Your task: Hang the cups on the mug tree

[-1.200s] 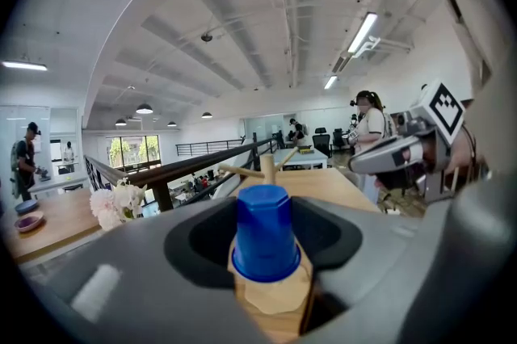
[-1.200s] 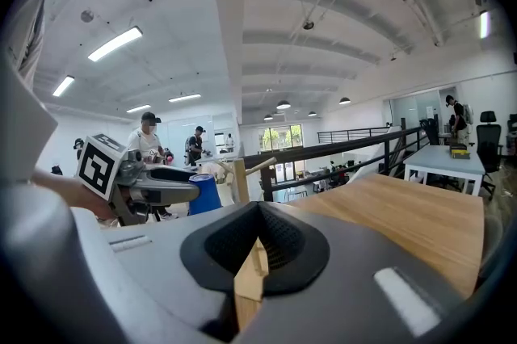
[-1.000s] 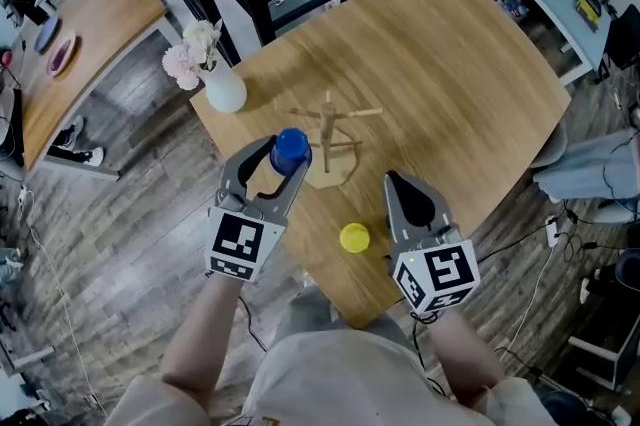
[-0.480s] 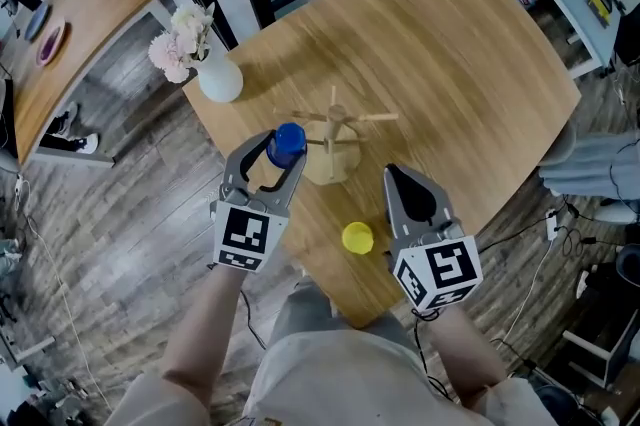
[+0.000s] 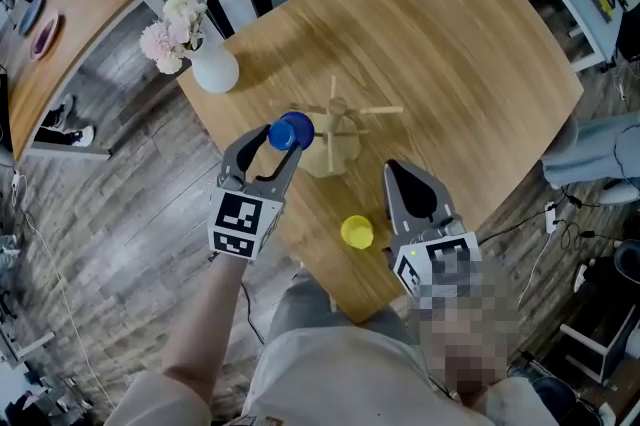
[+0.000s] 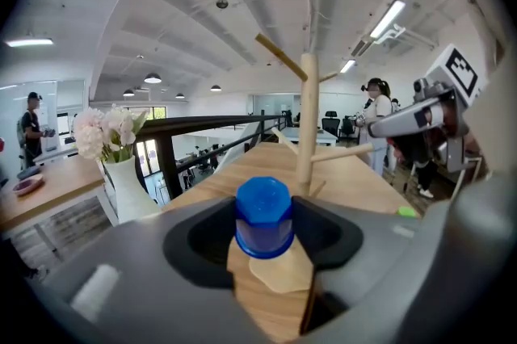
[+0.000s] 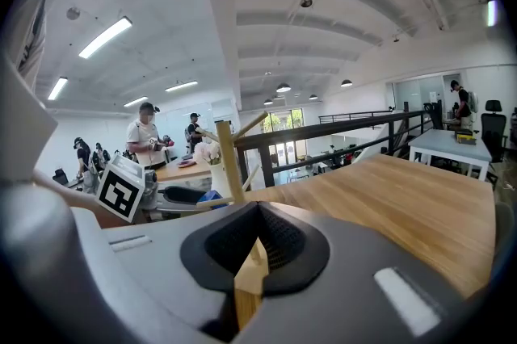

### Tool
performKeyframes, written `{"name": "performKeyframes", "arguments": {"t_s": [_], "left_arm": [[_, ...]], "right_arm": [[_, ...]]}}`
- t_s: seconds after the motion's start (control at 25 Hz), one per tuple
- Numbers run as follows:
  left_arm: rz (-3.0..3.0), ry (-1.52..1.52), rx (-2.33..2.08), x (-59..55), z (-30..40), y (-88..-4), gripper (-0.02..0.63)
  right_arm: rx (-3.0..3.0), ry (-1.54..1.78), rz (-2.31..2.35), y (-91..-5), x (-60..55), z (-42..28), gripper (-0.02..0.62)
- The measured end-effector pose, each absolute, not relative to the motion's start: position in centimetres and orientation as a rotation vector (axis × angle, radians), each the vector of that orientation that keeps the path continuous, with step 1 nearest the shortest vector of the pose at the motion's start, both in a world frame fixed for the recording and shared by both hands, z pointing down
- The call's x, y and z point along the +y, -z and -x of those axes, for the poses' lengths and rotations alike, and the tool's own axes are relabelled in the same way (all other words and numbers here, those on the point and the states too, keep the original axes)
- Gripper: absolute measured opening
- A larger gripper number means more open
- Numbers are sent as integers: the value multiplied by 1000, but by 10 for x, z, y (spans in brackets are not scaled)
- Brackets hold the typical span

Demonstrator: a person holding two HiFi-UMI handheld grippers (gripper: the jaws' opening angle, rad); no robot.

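Blue cup (image 5: 291, 130), yellow cup (image 5: 356, 232) — white vase (image 5: 216, 71).

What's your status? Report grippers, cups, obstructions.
Left gripper shut on small blue cup, beside wooden mug tree, not yet hung. Right gripper shut, empty. Small yellow cup on wooden table. Tree bare, nothing in the way.

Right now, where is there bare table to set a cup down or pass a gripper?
Bare: the broad stretch of table beyond and right of the mug tree, and a smaller strip between it and the vase. Crowded: the near edge, where left gripper holding the blue cup, yellow cup and right gripper cluster.
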State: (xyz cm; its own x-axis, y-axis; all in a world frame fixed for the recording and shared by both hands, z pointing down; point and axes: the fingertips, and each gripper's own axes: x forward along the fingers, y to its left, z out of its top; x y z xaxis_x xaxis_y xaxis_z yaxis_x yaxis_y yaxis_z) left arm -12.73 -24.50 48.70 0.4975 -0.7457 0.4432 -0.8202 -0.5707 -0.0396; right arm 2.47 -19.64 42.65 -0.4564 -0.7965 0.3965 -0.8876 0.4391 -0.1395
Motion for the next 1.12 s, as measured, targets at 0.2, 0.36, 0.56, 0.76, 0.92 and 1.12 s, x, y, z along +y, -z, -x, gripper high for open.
{"name": "performKeyframes", "arguments": {"t_s": [0.2, 0.36, 0.56, 0.76, 0.92, 1.12], "left_arm": [[-2552, -669, -1347, -241, 125, -501, 215], [-2544, -678, -1345, -237, 126, -505, 221], [-2532, -644, -1374, -233, 126, -496, 241], [-2554, -605, -1396, -226, 128, -468, 241], [-2589, -568, -1415, -213, 128, -437, 240], [-2607, -526, -1402, -197, 124, -401, 213]], "right_arm": [[-2427, -477, -1463, -424, -191, -27, -2], [-2431, -464, -1472, -418, -188, -30, -2], [-2423, -466, -1491, -414, -178, -41, -2], [-2439, -442, -1518, -396, -172, -45, -2], [-2465, -392, -1529, -373, -163, -45, -2], [-2498, -320, -1537, -346, -150, -48, -2]]}}
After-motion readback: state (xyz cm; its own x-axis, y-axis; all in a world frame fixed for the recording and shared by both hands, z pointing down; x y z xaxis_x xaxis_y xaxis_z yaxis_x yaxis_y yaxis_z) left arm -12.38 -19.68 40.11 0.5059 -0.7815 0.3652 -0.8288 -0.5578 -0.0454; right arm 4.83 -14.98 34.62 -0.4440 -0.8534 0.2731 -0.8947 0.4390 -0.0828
